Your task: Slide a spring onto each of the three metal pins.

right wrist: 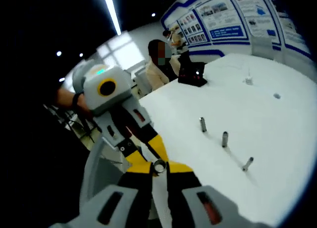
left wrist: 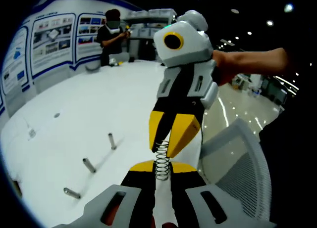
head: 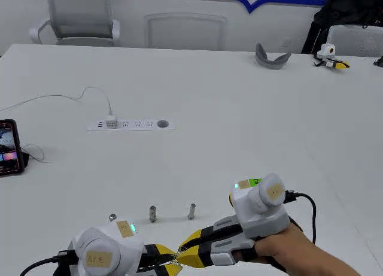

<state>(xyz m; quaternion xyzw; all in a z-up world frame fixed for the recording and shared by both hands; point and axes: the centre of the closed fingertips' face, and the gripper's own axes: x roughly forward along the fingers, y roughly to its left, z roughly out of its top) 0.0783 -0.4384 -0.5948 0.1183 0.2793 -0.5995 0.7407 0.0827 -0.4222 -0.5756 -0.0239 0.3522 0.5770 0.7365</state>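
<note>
Closest in, off the near edge of the bench [head: 251,108], a spring [left wrist: 161,159] is held in the air from both ends. The left hand-held gripper [left wrist: 159,168] is pressed shut on one end, and the right hand-held gripper [right wrist: 159,169] is clamped on the other, yellow tips almost meeting. Just beyond, three metal pins [head: 152,214] are seen upright in a row on the bench, spaced apart, left to right. Farther back on the left, a white power strip [head: 130,125] is laid flat, and a phone [head: 9,147] is seen at the left edge. At the far right, a grey curved piece [head: 272,55] is resting.
</note>
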